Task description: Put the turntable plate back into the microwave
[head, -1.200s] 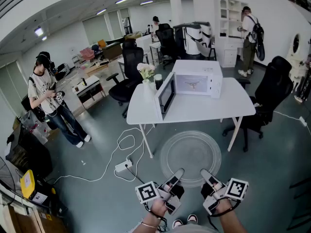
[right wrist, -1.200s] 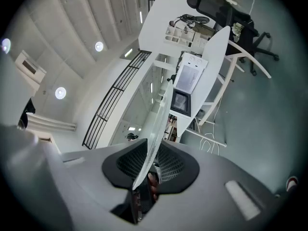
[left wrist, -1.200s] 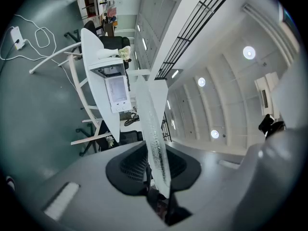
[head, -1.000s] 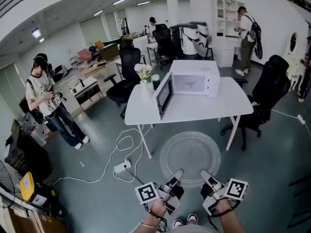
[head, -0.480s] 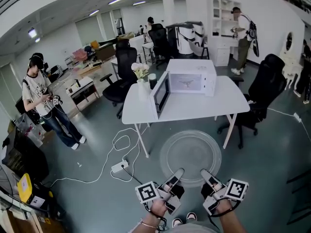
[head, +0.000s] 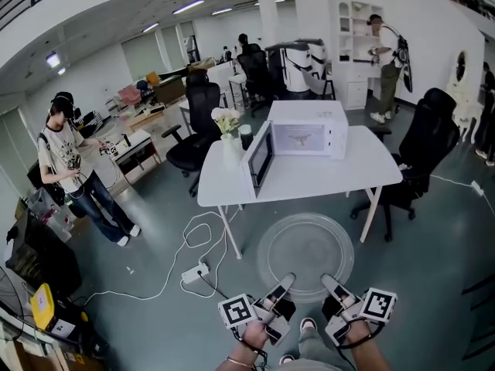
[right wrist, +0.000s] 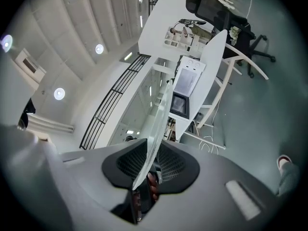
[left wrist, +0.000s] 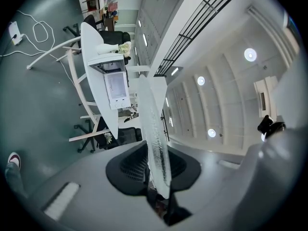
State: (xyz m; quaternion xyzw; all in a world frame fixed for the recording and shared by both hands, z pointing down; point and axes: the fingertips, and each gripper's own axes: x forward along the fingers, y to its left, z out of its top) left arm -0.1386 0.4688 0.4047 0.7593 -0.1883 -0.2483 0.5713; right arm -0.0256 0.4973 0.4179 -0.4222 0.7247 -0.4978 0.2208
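Note:
I hold the clear glass turntable plate (head: pixel 305 253) flat in front of me, above the floor. My left gripper (head: pixel 283 284) is shut on its near rim at the left, my right gripper (head: pixel 330 284) shut on the near rim at the right. In the left gripper view the turntable plate (left wrist: pixel 155 138) runs edge-on between the pads; the right gripper view shows the turntable plate (right wrist: pixel 156 134) the same way. Ahead, the white microwave (head: pixel 305 140) stands on the white table (head: pixel 340 176) with its door (head: pixel 258 158) swung open to the left.
A vase of flowers (head: pixel 227 122) and a dark cup (head: pixel 246 137) stand left of the microwave. Black office chairs (head: pixel 421 149) flank the table. A white cable and power strip (head: pixel 193 271) lie on the floor at left. People stand at far left (head: pixel 66 165) and back right (head: pixel 384 49).
The view has shifted slightly, and the table and microwave sit a little nearer. Both grippers keep their hold on the plate. A shoe now shows between them at the bottom.

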